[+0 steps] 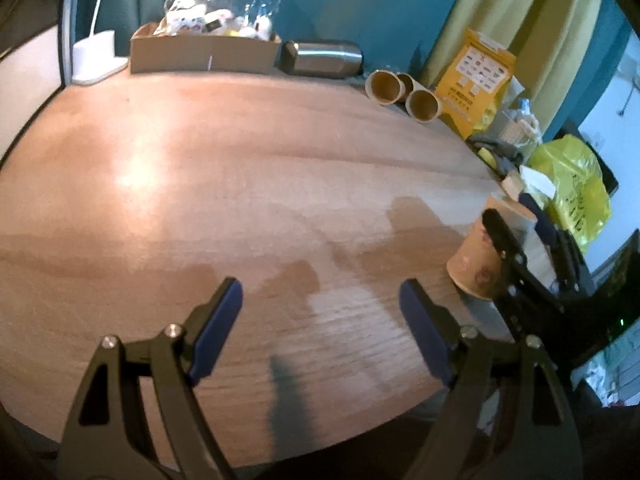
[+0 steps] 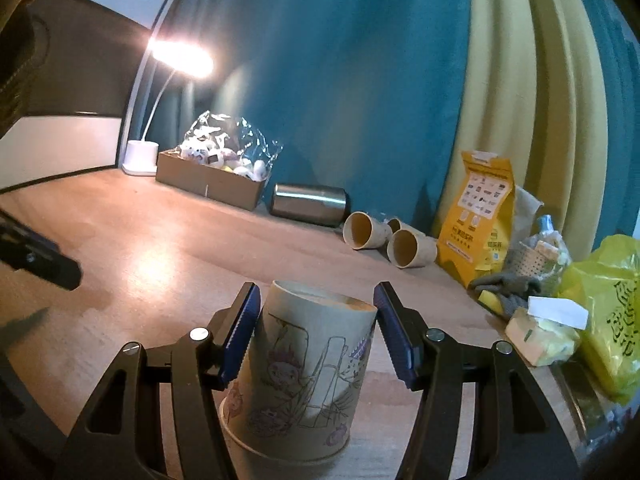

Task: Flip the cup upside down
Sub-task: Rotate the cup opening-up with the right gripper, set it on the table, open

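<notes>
A brown paper cup with line drawings [image 2: 304, 368] stands upside down on the wooden table [image 2: 160, 248], rim down and base up. My right gripper [image 2: 316, 332] is open, its blue pads on either side of the cup's upper part; the left pad sits close to the wall, the right pad stands apart. In the left wrist view the same cup [image 1: 480, 256] is at the right with the right gripper's fingers [image 1: 504, 240] around it. My left gripper [image 1: 320, 328] is open and empty above bare table.
Three paper cups [image 2: 384, 236] lie on their sides at the back, next to a steel tumbler [image 2: 310, 202], a cardboard box [image 2: 208, 184] and a lit desk lamp [image 2: 140, 156]. A yellow pouch [image 2: 480, 220], tissues and a yellow plastic bag [image 2: 604, 312] crowd the right edge.
</notes>
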Demonstrator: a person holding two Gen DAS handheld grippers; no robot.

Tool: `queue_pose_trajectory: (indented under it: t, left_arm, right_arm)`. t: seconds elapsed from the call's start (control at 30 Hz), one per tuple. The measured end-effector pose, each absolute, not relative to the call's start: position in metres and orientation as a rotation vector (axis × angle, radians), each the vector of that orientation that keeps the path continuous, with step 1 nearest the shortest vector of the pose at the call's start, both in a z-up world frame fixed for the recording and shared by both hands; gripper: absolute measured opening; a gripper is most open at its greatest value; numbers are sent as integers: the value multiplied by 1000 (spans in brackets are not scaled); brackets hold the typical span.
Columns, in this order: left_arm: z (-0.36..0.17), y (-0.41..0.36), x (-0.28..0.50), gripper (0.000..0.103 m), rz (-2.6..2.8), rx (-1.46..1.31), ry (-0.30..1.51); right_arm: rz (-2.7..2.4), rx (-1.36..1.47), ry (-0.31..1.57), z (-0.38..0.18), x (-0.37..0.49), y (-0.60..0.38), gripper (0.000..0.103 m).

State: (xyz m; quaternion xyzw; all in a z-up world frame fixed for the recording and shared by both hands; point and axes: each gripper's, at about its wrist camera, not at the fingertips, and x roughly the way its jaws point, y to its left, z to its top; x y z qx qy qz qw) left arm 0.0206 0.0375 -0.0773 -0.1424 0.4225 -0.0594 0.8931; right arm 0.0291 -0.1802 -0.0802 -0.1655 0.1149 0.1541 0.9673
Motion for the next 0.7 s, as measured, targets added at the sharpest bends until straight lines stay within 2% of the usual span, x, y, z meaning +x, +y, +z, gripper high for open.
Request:
queue_pose_trajectory:
  t: [0.6,0.63,0.7]
  left_arm:
    - [-75,20,19,82,-100,-243,853]
    - [-74,20,19,82,-100,-242,852]
    - [-72,19,18,82,-96,-236,845]
  right_arm:
    - [335,-291,276,-84,17,-193,62]
    - [337,-286,280,-83,19,-194,64]
    - [348,-270,292,-81,20,-193,73]
